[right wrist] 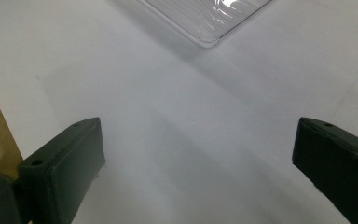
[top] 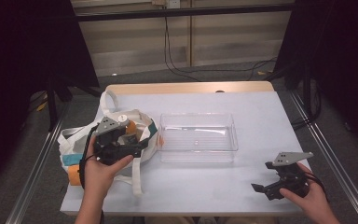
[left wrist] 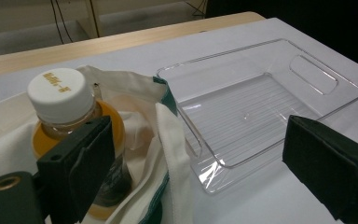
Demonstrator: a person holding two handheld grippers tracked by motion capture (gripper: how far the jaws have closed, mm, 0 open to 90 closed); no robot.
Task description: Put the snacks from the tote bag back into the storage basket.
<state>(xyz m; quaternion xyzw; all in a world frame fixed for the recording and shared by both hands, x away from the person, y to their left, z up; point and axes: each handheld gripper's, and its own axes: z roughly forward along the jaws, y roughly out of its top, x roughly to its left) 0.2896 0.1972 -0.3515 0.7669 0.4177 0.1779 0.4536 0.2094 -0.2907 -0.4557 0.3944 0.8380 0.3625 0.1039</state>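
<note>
nothing in the tray (top: 198, 138) yet. bottle (left wrist: 72, 123) upright inside the bag (top: 81, 140), just left of the tray. left gripper (top: 121, 142) over the bag, jaws wide, empty. right gripper (top: 268, 186) near the tray's right corner, wide open, idle.

On the bench (top: 261, 116), the bag (top: 77, 140) lies at the left with a bottle (left wrist: 70, 121) standing in it; the tray (top: 198, 137) sits just right of it, mid-bench.
</note>
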